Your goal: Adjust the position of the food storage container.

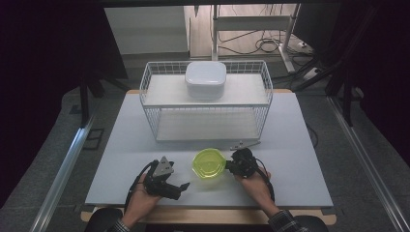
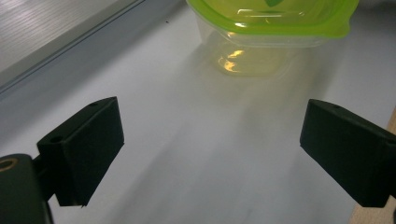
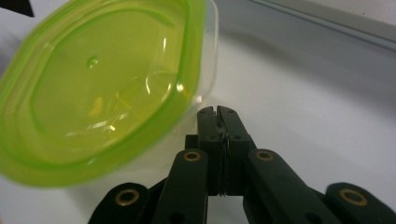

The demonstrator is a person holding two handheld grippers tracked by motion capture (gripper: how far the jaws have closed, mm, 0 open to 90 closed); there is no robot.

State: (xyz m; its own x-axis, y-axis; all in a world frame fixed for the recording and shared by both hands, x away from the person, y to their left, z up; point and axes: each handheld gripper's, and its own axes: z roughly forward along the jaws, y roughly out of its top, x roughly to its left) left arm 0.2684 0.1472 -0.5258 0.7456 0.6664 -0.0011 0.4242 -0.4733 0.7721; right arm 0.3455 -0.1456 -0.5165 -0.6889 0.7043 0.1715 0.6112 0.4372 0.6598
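So there's a little clear container with a lime green lid (image 1: 209, 165) sitting on the white tabletop (image 1: 300, 145), and I'll use that as the reference for everything. It's upright, lid on, on the person's side of the tabletop, just in front of the white wire rack (image 1: 205, 104).

The right hand-held gripper (image 1: 228, 166) is right up against the container's right side. In the right gripper view its two black jaws are pressed flat together with nothing between them, and the tips sit just beside the clear wall under the green rim (image 3: 187, 93). Can't honestly say if they're actually touching the plastic or just a hair off it.

The left hand-held gripper (image 1: 183, 187) is on the other side of the container, near but clearly apart from it, pointing roughly toward it. Its jaws stand wide apart with only bare tabletop between them, and in the left gripper view the container (image 2: 271, 32) sits up ahead of them, beyond the tips.

Behind the container, on the rack's upper shelf, there's a white lidded box (image 1: 206, 78). A small grey clip-looking thing (image 1: 244, 144) lies on the tabletop between the container and the rack, off to the right.
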